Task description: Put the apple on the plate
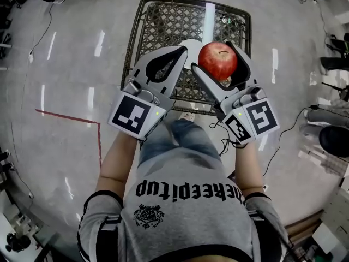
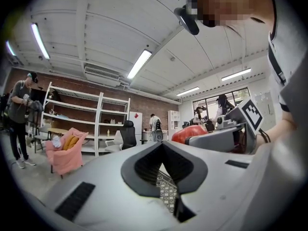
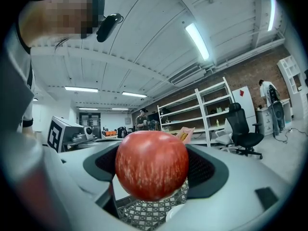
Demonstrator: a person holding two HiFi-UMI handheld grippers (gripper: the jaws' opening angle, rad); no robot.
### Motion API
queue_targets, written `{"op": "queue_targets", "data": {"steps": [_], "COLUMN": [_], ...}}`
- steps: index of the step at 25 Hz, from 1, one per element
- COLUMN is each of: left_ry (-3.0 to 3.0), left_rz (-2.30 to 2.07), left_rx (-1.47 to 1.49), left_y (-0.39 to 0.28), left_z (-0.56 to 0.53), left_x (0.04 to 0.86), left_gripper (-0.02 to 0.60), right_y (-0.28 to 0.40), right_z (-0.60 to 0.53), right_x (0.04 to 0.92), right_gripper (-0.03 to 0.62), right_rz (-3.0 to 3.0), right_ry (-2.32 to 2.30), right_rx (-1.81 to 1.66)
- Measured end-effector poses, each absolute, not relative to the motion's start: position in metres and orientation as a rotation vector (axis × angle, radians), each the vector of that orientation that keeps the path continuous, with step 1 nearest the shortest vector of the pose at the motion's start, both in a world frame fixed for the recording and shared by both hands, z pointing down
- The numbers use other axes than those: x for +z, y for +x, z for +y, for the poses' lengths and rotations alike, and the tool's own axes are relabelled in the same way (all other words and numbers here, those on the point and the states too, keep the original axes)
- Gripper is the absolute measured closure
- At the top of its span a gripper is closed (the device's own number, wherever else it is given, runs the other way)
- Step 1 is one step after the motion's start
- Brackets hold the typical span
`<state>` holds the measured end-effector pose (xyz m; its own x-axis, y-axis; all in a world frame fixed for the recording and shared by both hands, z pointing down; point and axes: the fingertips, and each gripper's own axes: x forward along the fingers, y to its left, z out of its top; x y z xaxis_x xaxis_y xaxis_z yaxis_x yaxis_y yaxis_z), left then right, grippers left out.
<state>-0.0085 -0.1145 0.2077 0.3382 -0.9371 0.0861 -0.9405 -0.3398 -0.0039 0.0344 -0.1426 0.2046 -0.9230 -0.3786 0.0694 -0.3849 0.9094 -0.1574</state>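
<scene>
Jaws of the right gripper (image 3: 153, 154) clamped on the apple (image 1: 217, 60) from both sides, the fruit bulging well past the dark pads. Jaws of the left gripper (image 1: 178, 53) closed together at the tips with nothing between them, only the oval gap of their own shape. Apple up in the air above a wire-mesh table (image 1: 163, 21), just right of the left gripper's tips. Deep red, glossy skin with fine pale streaks and flecks, round, stem hollow facing up in the head view. Dark-framed table top of diamond lattice, floor visible through it. White curved rim (image 3: 177, 213) low under the apple in the right gripper view; cannot tell whether it belongs to the plate. Black-and-white square markers on each gripper's marker cube (image 1: 132, 115). Grey shirt (image 1: 188, 217) of the person at the near edge of the head view, black print seen upside-down, legible part "keepitup", a crest-like emblem close by it. Red tape line (image 1: 82, 120) on the floor at the left.
</scene>
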Motion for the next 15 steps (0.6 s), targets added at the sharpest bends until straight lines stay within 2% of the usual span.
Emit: {"op": "queue_targets", "data": {"steps": [15], "left_ry": [2.649], "left_rz": [-1.652], "left_rx": [0.069], "left_y": [-0.028], "left_z": [-0.133], "left_x": [0.207], "left_gripper": [0.563], "right_y": [0.023], "right_z": [-0.153], "right_x": [0.211], "right_gripper": [0.164], "right_rz": [-2.983], "right_ry": [0.798], "right_rx": [0.279]}}
